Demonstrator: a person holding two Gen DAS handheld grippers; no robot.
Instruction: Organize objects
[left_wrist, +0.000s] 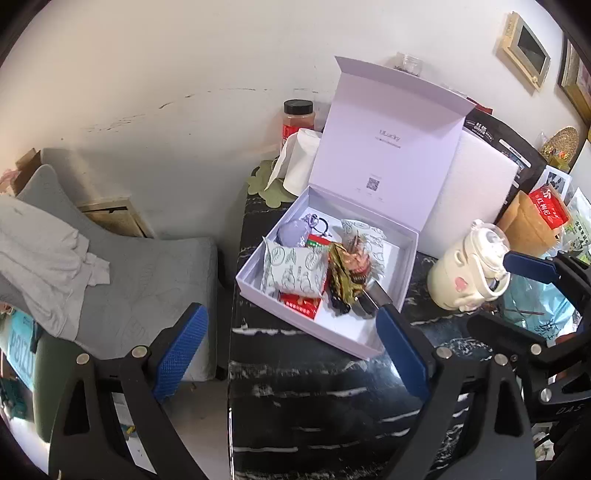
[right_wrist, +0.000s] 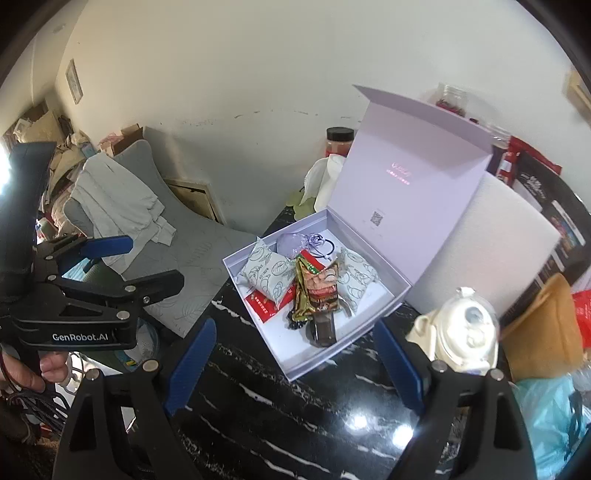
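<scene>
Left wrist view first: the left gripper (left_wrist: 291, 354) is spread wide with nothing between its blue pads, low in the frame over the black marbled desk (left_wrist: 314, 398). Mid-frame sits the open lavender box (left_wrist: 258, 269), lid up, with "ULucky" and a QR code printed inside it. In the box I count two white-green patterned packets (left_wrist: 295, 273), two red packets (left_wrist: 301, 304), one gold snack bag (left_wrist: 345, 269) and one purple pouch (left_wrist: 291, 230). At right there's one cream bottle (left_wrist: 467, 273), and a red bag with Chinese writing I can't read. Right wrist view: the right gripper (right_wrist: 295, 369) is also spread and empty, bottom of frame, with the same box (right_wrist: 391, 301) at centre. The other gripper shows at left, marked "GenRobot.AI", with a hand (right_wrist: 27, 373) under it.
</scene>
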